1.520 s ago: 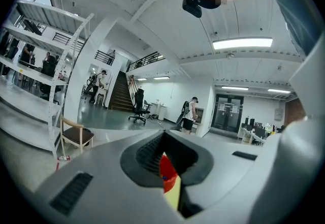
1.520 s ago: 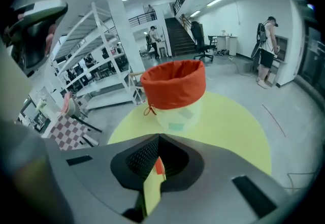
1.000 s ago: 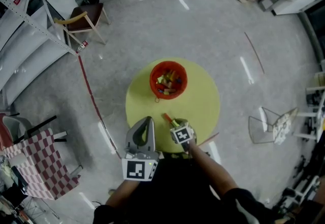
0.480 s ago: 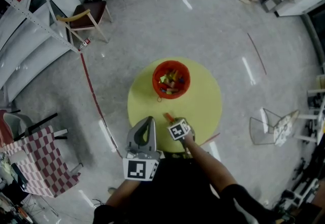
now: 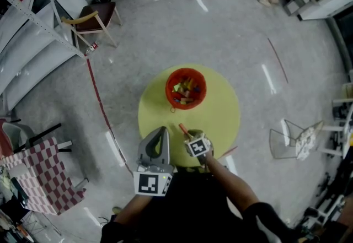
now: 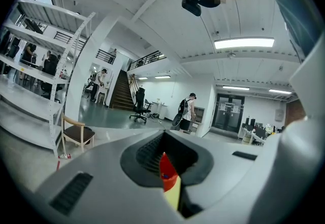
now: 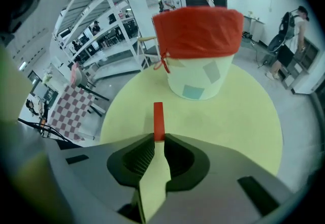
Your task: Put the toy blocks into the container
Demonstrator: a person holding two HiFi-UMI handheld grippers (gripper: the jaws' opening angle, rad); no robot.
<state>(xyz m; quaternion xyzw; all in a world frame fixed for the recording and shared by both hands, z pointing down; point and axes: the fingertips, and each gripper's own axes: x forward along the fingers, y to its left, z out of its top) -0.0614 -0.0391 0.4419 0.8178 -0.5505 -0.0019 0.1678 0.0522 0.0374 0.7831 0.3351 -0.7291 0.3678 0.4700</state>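
A red-lined container (image 5: 186, 87) with several coloured blocks in it stands at the far side of the round yellow table (image 5: 220, 120). In the right gripper view the same container (image 7: 198, 50) rises beyond a long red block (image 7: 158, 119) that lies flat on the table (image 7: 228, 121). My right gripper (image 7: 159, 139) is closing, and its tips press on the block's near end. From the head view the red block (image 5: 182, 127) sticks out ahead of the right gripper (image 5: 190, 136). My left gripper (image 5: 161, 130) hovers at the table's near left edge, jaws together and holding nothing (image 6: 165, 154).
A wooden chair (image 5: 91, 19) and metal shelving (image 5: 27, 32) stand at the far left. A red-and-white checked seat (image 5: 47, 176) is at the near left, and a wire frame (image 5: 292, 140) stands on the floor to the right. A red line (image 5: 99, 98) runs across the floor left of the table.
The right gripper's jaws have come together on the near end of the red block. The left gripper has stayed where it was.
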